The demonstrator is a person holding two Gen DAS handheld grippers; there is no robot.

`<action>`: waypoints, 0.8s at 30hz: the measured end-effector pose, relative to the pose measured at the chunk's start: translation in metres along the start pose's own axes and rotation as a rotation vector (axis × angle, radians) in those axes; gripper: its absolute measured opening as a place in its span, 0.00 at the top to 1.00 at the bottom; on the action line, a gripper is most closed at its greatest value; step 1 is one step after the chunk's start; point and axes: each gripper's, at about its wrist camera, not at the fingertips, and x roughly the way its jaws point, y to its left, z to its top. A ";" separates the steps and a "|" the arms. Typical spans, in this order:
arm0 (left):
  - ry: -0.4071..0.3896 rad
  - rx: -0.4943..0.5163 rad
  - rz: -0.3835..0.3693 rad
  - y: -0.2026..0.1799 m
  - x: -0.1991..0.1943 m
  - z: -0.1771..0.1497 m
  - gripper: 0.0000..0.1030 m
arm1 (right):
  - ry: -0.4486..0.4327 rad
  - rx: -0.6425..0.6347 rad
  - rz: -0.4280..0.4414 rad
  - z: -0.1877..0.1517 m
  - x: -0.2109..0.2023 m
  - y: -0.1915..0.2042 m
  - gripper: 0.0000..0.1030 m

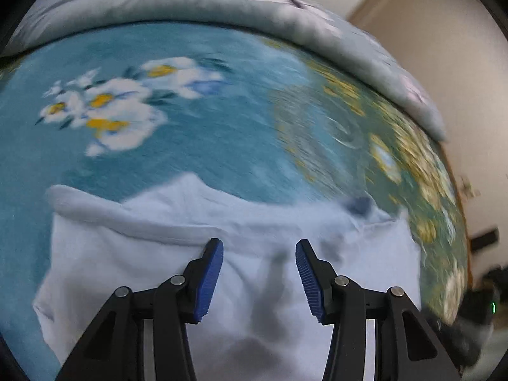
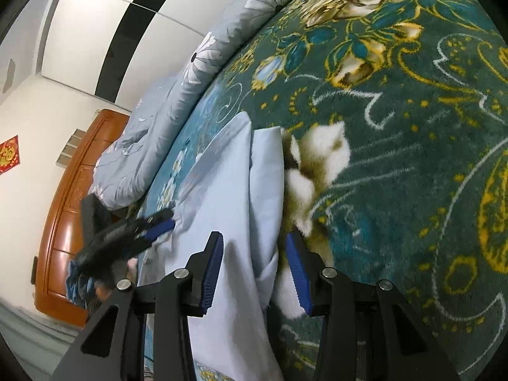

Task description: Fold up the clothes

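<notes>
A pale blue-white garment (image 1: 222, 273) lies partly folded on a teal floral blanket (image 1: 206, 146). My left gripper (image 1: 258, 273) is open just above the garment, its blue pads clear of the cloth. The view is blurred by motion. In the right wrist view the same garment (image 2: 235, 197) lies in long folds. My right gripper (image 2: 254, 273) is open, its jaws on either side of the garment's folded right edge. The left gripper (image 2: 158, 227) shows there at the garment's far left edge.
A grey floral quilt (image 1: 190, 3) is bunched along the far side of the bed; it also shows in the right wrist view (image 2: 177, 95). An orange wooden headboard (image 2: 70, 209) stands at the left. A white wall (image 1: 444, 47) lies beyond the bed.
</notes>
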 end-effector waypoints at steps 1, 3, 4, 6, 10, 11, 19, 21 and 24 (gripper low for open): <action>-0.002 -0.022 -0.021 0.004 -0.002 0.001 0.50 | 0.001 -0.005 0.004 -0.002 0.000 0.000 0.59; -0.010 -0.038 -0.029 0.005 -0.012 -0.004 0.50 | 0.006 -0.007 0.013 -0.004 -0.001 0.000 0.59; -0.012 -0.043 -0.029 0.006 -0.018 -0.009 0.50 | 0.011 -0.012 0.020 -0.005 -0.001 0.000 0.58; -0.001 -0.044 -0.075 0.003 -0.029 -0.023 0.50 | 0.013 -0.025 0.022 -0.007 0.000 0.000 0.58; 0.060 0.019 -0.215 -0.022 -0.040 -0.073 0.50 | 0.009 -0.039 0.021 -0.008 0.002 0.003 0.58; 0.060 0.033 -0.232 -0.027 -0.042 -0.085 0.50 | 0.009 -0.041 0.022 -0.008 0.003 0.004 0.58; 0.025 0.031 -0.203 -0.023 -0.022 -0.121 0.50 | 0.010 -0.035 0.019 -0.014 0.007 0.009 0.58; 0.024 0.023 -0.208 -0.021 -0.020 -0.122 0.49 | 0.012 -0.032 0.009 -0.015 0.008 0.011 0.60; 0.006 0.016 -0.219 -0.019 -0.028 -0.126 0.49 | 0.029 0.005 -0.003 -0.014 0.013 0.012 0.80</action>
